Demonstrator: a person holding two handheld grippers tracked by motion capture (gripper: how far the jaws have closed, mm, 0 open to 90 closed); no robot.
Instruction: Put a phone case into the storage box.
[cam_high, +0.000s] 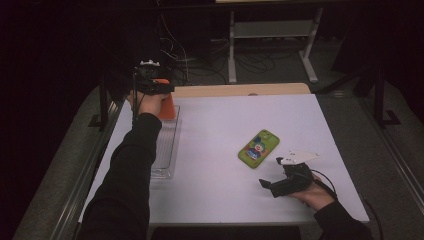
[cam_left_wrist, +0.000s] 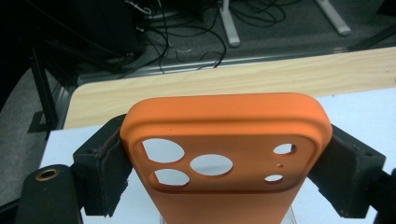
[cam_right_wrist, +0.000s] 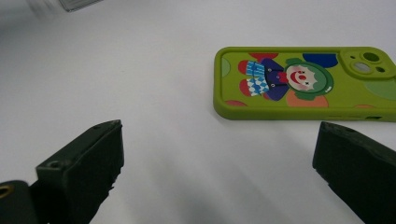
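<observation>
An orange phone case (cam_left_wrist: 224, 140) with camera cut-outs is clamped across its width between the jaws of my left gripper (cam_left_wrist: 226, 163). In the high view that gripper (cam_high: 159, 89) holds the orange case (cam_high: 167, 106) raised over the far end of a clear tray (cam_high: 167, 145) at the table's back left. A green phone case with a clown picture (cam_high: 258, 148) lies flat, back up, right of the table's middle. My right gripper (cam_high: 272, 172) is open near the front right, its jaws pointing toward the green case (cam_right_wrist: 303, 84), which lies just beyond them and untouched.
The white table top (cam_high: 225, 125) has a wooden strip (cam_high: 240, 90) along its far edge. Beyond it stand metal desk legs (cam_high: 232, 50) and loose cables on a dark floor. The clear tray's corner (cam_right_wrist: 77, 3) shows at the top left in the right gripper view.
</observation>
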